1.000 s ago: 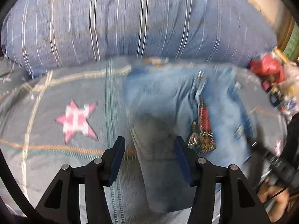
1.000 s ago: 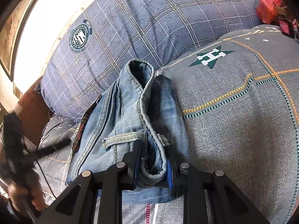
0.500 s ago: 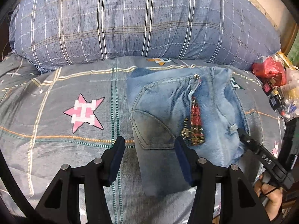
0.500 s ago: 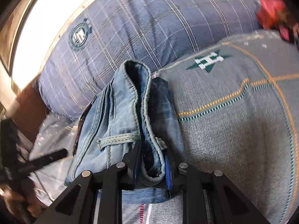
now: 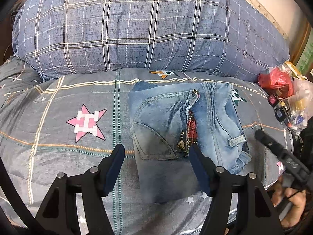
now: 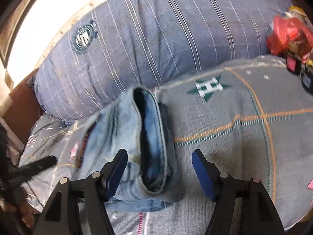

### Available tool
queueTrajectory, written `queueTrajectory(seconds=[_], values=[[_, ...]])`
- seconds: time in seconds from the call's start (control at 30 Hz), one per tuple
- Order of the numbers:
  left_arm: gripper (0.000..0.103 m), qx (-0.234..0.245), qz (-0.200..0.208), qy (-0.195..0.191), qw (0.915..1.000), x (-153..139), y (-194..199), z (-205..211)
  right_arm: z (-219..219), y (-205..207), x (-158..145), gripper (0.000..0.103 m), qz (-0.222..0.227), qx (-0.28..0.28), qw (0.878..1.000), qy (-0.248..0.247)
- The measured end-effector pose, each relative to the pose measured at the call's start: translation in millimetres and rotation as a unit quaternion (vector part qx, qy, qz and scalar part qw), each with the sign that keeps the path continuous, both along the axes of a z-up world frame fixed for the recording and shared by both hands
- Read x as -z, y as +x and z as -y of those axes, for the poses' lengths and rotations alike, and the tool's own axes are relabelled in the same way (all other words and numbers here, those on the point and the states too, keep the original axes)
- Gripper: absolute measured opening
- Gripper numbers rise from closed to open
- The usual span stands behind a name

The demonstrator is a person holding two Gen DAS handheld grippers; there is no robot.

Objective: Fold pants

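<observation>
Light blue jeans [image 5: 168, 129] lie folded into a compact bundle on the grey quilt, zipper and red plaid lining showing. My left gripper [image 5: 156, 168] is open and empty, hovering just in front of the bundle's near edge. In the right wrist view the jeans [image 6: 135, 141] show their open waistband end. My right gripper [image 6: 159, 172] is open, its jaws spread either side of that end, holding nothing. The right gripper also shows at the right edge of the left wrist view [image 5: 273, 148].
A large blue plaid pillow [image 5: 148, 27] lies behind the jeans. The grey quilt [image 5: 58, 137] carries a pink star [image 5: 87, 122] and a green star [image 6: 208, 87]. Red plastic bags and small clutter [image 5: 281, 86] sit at the bed's right edge.
My right gripper was shut on the jeans' waistband end; it has opened and let go. My left gripper stayed open and pulled back a little, bringing the whole bundle into view.
</observation>
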State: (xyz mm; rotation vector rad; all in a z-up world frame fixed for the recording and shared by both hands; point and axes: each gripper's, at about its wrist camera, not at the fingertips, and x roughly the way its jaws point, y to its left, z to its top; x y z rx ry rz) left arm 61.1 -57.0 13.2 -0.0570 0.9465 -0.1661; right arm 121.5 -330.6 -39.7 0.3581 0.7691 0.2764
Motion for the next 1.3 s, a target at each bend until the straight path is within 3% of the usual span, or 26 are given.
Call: queueTrajectory(seconds=[0.23, 0.3, 0.33, 0.47, 0.57, 1.3], values=[[0.069, 0.01, -0.007, 0.009, 0.9999, 23.8, 13.5, 15.2, -28.6, 6.0, -10.1, 0.071, 0.027, -0.057, 0.997, -0.042], [0.069, 0.018, -0.009, 0.018, 0.9996, 32.4, 16.3, 19.1, -37.7, 13.0, -2.2, 0.063, 0.02, -0.064, 0.996, -0.067], [0.069, 0.021, -0.009, 0.016, 0.9996, 35.6, 17.2, 19.7, -41.0, 18.0, 6.1, 0.051, 0.009, -0.067, 0.995, -0.072], [0.069, 0.022, -0.015, -0.007, 0.9996, 39.8, 21.5, 15.4, -35.4, 26.4, 34.7, 0.045, -0.022, -0.052, 0.997, -0.057], [0.069, 0.023, -0.016, -0.01, 0.9995, 39.6, 22.7, 14.9, -34.1, 25.2, 31.3, 0.04, -0.015, -0.044, 0.998, -0.052], [0.071, 0.025, -0.012, -0.017, 0.9995, 43.5, 22.7, 12.1, -23.8, 29.7, 40.8, 0.038, -0.031, -0.031, 0.999, -0.029]])
